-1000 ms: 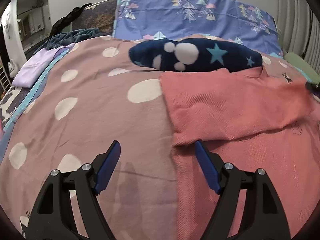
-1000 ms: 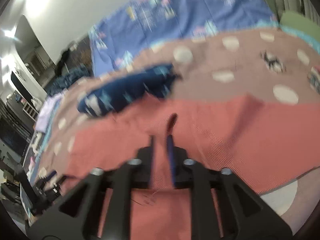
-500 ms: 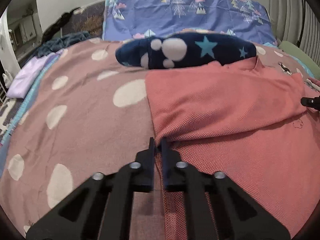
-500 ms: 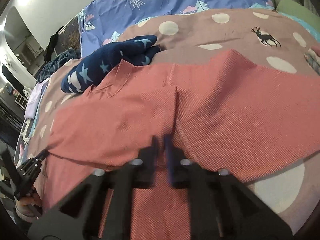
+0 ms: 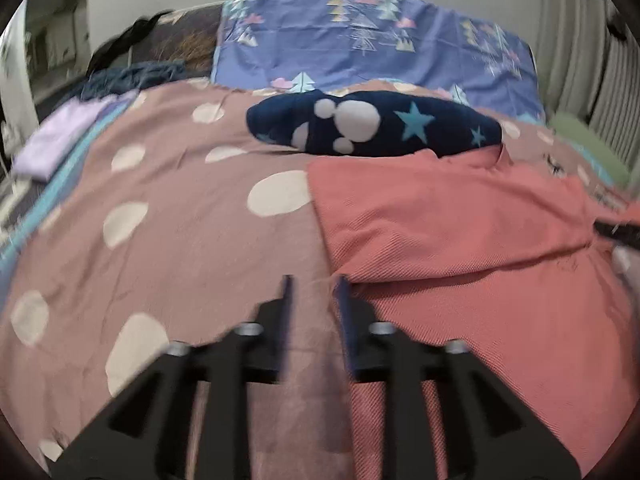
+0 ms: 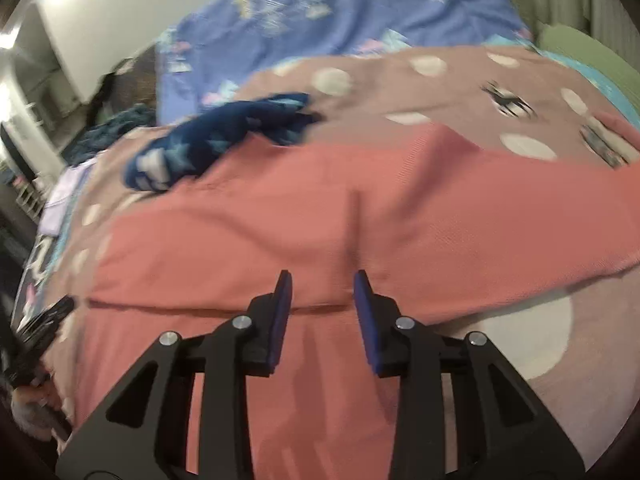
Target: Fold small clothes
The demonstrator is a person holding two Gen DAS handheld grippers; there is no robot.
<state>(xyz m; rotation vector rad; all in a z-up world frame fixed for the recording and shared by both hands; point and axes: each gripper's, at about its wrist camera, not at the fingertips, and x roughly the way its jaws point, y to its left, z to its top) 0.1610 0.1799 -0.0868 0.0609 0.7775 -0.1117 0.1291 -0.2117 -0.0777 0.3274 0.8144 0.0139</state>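
Two claws are seen hanging just above the bed, both spread and holding nothing. The left claw (image 5: 311, 286) is parted a little, with the left edge of the coral shirt (image 5: 460, 216) just beside its right finger; no cloth is caught between the fingers. The right claw (image 6: 322, 288) is spread wider over the middle of the same shirt (image 6: 280, 216), above the fold line that runs across the cloth.

The shirt is laid flat on the brown dotted blanket (image 5: 160, 220), with its upper part already doubled down over its lower part; the edge of that flap is visible in both views. A navy star-patterned garment (image 5: 372, 128) lies beyond the shirt, touching its collar end. A lilac cloth (image 5: 60, 140) lies well apart at the left edge of the bed, and a blue tree-print cover (image 5: 360, 48) lies at the head.

Step judged: one fold set down and released. Next move is judged to call for a fresh pinch on an edge, carried across to narrow the shirt.

No brand, label or legible writing is observed; the views are partly motion-blurred.
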